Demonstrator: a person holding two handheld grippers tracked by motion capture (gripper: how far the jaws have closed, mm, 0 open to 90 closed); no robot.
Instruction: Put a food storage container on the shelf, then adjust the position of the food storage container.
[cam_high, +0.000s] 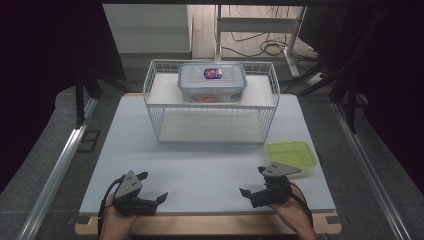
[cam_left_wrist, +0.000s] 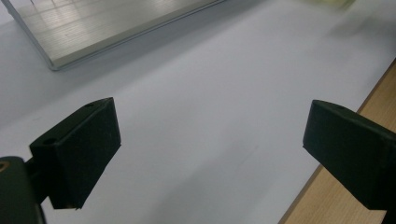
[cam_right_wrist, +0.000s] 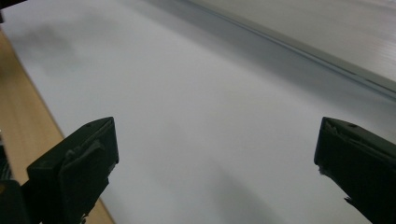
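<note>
The left gripper (cam_left_wrist: 210, 140) looked along its two black jaws, which rose from the bottom corners and stood wide apart with nothing between them; the left one showed its flat inner pad, tilted, the right one was cut off by the frame's edge. Beneath them lay the white table surface (cam_left_wrist: 205, 93), bare between the jaws; a strip of light wooden edge (cam_left_wrist: 327, 196) ran up the lower right side, passing under the right jaw. At the top left, well beyond the jaws, sat the pale base of the wire rack (cam_left_wrist: 93, 28), its near corner pointing down and left; a blurred yellow-green shape (cam_left_wrist: 334, 3) touched the top edge at the right, too smeared to make out.
</note>
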